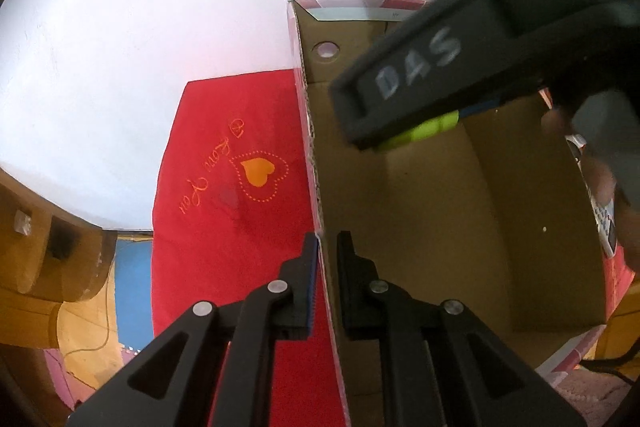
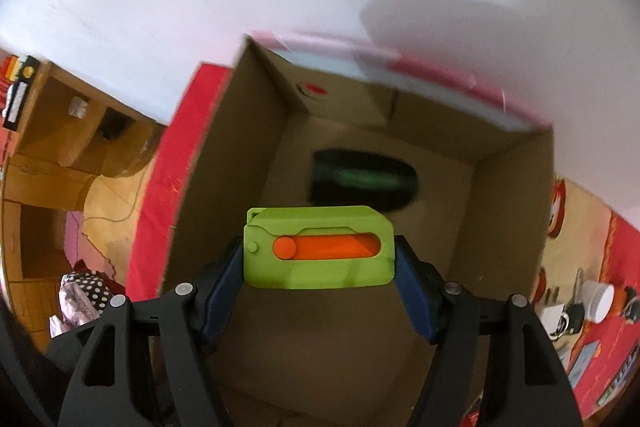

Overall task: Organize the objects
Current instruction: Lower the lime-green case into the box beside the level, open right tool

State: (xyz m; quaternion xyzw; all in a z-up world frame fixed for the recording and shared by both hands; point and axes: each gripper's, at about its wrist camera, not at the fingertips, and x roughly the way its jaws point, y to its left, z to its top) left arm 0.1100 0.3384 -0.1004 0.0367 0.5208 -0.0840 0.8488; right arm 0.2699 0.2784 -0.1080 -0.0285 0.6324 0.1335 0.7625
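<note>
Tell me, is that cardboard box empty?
Not empty: a dark object lies on the floor of the cardboard box; blur hides what it is.

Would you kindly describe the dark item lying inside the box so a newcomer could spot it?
Find the open cardboard box on the red cloth. On its floor, near the far wall, lies a blurred black object with a green stripe, unlike the lime-green piece held above it.

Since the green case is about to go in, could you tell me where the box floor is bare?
The cardboard box floor is bare beneath the green case and toward the near wall. A dark object occupies the far middle. The cluttered red cloth lies rightward.
</note>
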